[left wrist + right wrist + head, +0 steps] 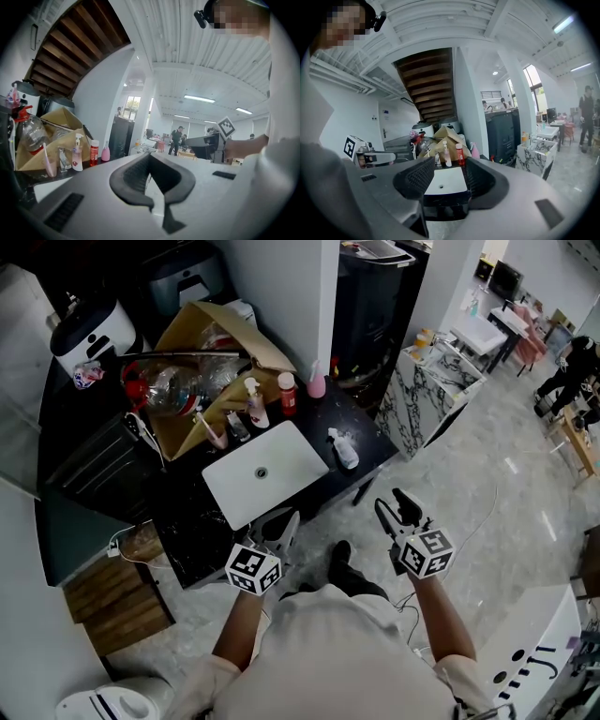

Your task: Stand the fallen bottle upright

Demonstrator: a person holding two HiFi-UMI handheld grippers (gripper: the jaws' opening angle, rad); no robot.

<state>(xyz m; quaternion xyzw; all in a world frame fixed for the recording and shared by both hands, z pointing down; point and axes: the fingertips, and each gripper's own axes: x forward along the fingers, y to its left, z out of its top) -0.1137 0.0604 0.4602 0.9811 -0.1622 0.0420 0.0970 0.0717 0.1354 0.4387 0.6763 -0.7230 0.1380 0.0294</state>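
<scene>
The fallen bottle [344, 448], small and clear with a white cap, lies on its side on the black counter [361, 427], right of the white sink [262, 474]. Both grippers hover in front of the counter, short of the bottle. My left gripper [284, 524] [150, 161] is below the sink's front edge, its pads meeting at the tips with nothing between them. My right gripper [394, 507] [446, 178] sits below and right of the bottle. Its jaws stand apart and hold nothing, and the sink [440, 180] shows between them.
A white spray bottle [255, 404], a red bottle [288, 393] and a pink bottle [317, 381] stand upright behind the sink. An open cardboard box [211, 362] full of items fills the back left. A marble-patterned stand [422, 395] lies to the right. People stand in the far room.
</scene>
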